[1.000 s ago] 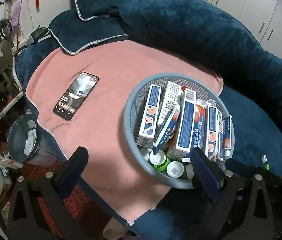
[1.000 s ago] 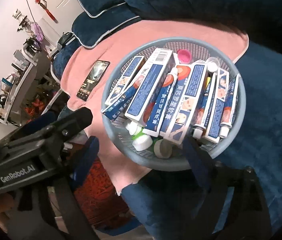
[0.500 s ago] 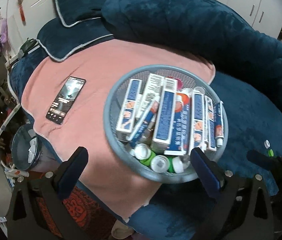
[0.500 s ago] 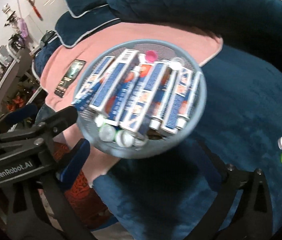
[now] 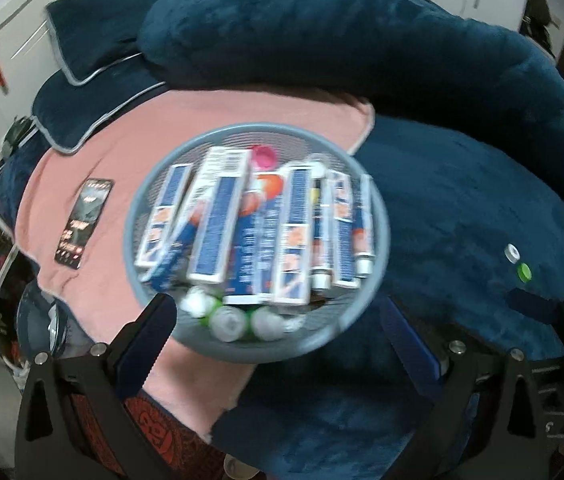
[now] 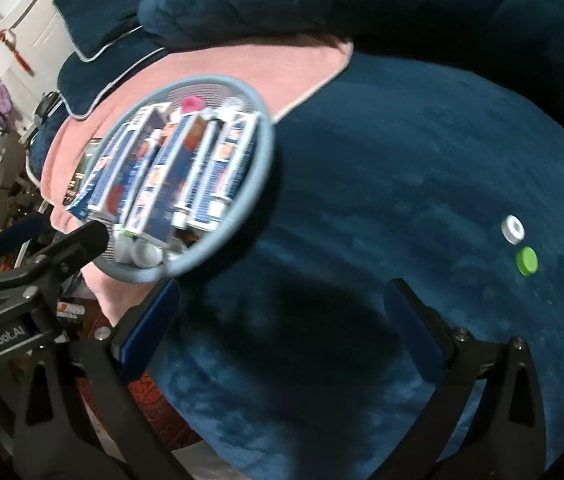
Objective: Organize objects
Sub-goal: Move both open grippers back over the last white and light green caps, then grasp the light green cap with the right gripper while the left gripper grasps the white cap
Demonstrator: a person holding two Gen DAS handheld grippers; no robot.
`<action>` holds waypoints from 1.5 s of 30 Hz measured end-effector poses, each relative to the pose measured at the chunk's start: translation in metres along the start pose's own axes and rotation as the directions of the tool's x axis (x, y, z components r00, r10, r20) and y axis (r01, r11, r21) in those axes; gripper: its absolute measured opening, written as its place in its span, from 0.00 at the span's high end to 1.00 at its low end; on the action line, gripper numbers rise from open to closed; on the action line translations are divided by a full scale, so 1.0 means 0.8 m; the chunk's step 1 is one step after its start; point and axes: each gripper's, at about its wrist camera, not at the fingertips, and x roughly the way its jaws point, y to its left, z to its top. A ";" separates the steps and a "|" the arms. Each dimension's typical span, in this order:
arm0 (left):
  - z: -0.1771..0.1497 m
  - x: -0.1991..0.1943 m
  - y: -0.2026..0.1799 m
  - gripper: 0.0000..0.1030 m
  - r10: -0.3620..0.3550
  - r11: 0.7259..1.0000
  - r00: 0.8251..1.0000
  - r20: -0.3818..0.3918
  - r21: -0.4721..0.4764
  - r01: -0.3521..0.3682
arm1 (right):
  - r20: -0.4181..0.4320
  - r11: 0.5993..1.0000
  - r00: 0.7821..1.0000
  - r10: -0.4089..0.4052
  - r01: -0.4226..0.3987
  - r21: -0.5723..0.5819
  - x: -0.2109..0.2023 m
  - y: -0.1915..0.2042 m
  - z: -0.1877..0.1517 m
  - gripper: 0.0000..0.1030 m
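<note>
Blue sofa (image 6: 401, 160), basket (image 5: 379, 264) ahead of left gripper's (image 5: 282, 336) wide-apart jaws, right gripper's (image 6: 282, 320) likewise apart.

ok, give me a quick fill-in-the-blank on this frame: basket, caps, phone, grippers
1. The basket sits partly on the ___ towel.
2. Beside the white cap on the blue cushion lies a ___ cap.
3. The phone lies on the towel, ___ the basket.
4. The right gripper is ___ and holds nothing.

Missing words: pink; green; outside; open
</note>
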 end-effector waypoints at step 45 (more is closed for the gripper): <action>0.012 0.140 -0.328 0.01 -0.184 0.907 0.970 -0.158 0.352 0.230 | -0.044 0.847 0.976 -0.212 0.206 0.489 0.010 -0.366 -0.047 0.70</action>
